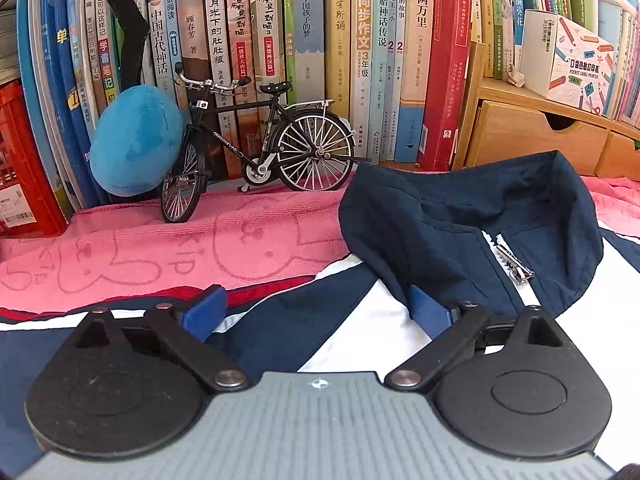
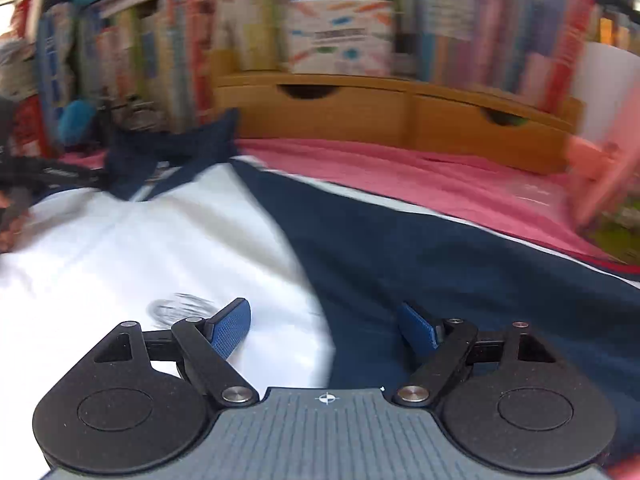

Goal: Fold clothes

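A: Jacket (image 1: 360, 300) lies flat on the pink towel (image 1: 160, 256), collar at one o'clock, ready for folding?
B: Yes; left tool (image 1: 320, 312) and right tool (image 2: 324, 328) gape empty, gripping nothing

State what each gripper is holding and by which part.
Nothing is held. The left gripper and the right gripper are both open above the jacket, with no cloth pinched between their fingers.
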`<move>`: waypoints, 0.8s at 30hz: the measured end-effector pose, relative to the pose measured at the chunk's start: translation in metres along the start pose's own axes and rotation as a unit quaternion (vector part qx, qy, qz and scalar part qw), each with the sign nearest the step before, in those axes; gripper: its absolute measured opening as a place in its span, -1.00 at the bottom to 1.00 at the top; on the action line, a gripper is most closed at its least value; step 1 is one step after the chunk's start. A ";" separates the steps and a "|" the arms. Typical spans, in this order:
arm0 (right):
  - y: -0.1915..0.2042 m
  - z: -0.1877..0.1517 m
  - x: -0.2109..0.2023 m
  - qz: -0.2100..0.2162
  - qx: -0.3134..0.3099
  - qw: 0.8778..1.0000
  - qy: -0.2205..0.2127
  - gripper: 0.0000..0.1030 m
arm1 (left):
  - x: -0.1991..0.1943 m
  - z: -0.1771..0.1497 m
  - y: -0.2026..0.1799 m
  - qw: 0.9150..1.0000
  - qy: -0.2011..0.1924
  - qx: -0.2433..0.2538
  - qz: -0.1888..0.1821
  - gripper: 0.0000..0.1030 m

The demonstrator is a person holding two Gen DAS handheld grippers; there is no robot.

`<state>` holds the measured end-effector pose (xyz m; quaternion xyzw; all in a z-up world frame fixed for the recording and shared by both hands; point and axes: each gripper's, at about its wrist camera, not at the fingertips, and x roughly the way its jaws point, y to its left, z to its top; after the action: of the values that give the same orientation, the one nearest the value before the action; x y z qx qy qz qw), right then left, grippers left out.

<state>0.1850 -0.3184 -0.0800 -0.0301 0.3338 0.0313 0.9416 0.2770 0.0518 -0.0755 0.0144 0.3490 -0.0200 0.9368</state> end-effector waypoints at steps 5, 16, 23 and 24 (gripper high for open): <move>-0.127 -0.001 0.002 -0.210 0.155 0.965 0.014 0.51 | -0.030 -0.009 0.001 1.000 -0.018 0.016 -0.004 0.72; -0.091 -0.009 -0.037 0.022 0.115 0.993 -0.019 0.51 | -0.152 -0.100 0.027 0.997 -0.011 -0.004 -0.082 0.71; -0.019 0.035 0.034 0.003 0.013 1.000 0.014 0.10 | -0.152 -0.124 0.026 0.999 -0.009 0.030 -0.039 0.91; -0.021 0.040 0.044 -0.009 0.004 1.000 0.005 0.12 | -0.152 -0.124 0.026 0.999 -0.008 0.030 -0.037 0.93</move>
<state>0.2461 -0.3347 -0.0755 -0.0299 0.3386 0.0213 0.9402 0.0825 0.0869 -0.0699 0.0290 0.3411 -0.0656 0.9373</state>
